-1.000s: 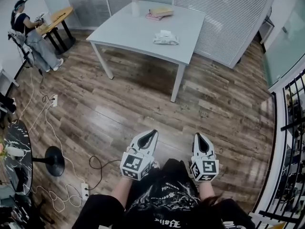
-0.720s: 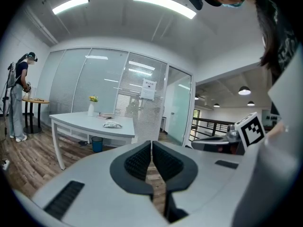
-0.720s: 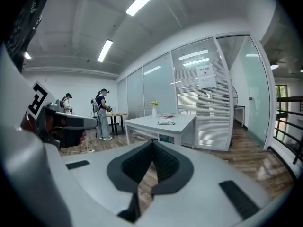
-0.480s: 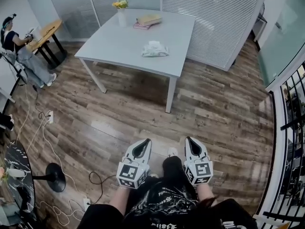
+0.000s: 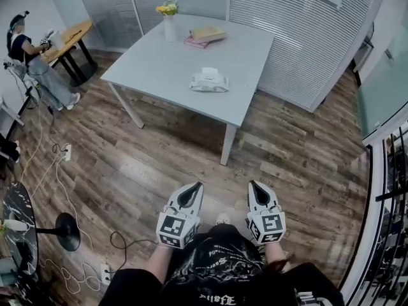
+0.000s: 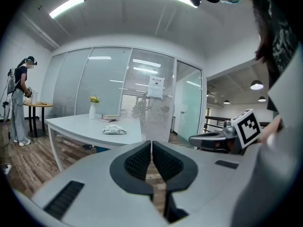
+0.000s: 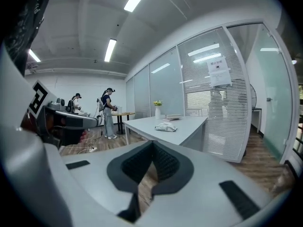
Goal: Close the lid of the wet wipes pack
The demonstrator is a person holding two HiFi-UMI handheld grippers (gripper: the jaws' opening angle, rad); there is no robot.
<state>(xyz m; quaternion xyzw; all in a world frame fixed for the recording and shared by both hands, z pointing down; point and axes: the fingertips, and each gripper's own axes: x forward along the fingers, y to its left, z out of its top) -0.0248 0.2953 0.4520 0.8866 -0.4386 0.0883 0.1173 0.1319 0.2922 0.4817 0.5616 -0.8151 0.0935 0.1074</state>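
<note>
Approach: left gripper (image 5: 193, 187) and right gripper (image 5: 254, 185), closed and empty, face the far-off wet wipes pack (image 5: 209, 80) on the surface (image 5: 159, 62); next, getting within reach.

The brown plank floor (image 5: 306, 145) looks like wood with a slight sheen, while the pale grey rectangular table (image 5: 159, 69) has a smooth matt top. The white wet wipes pack (image 5: 209, 80) seems soft, crinkled plastic.
</note>
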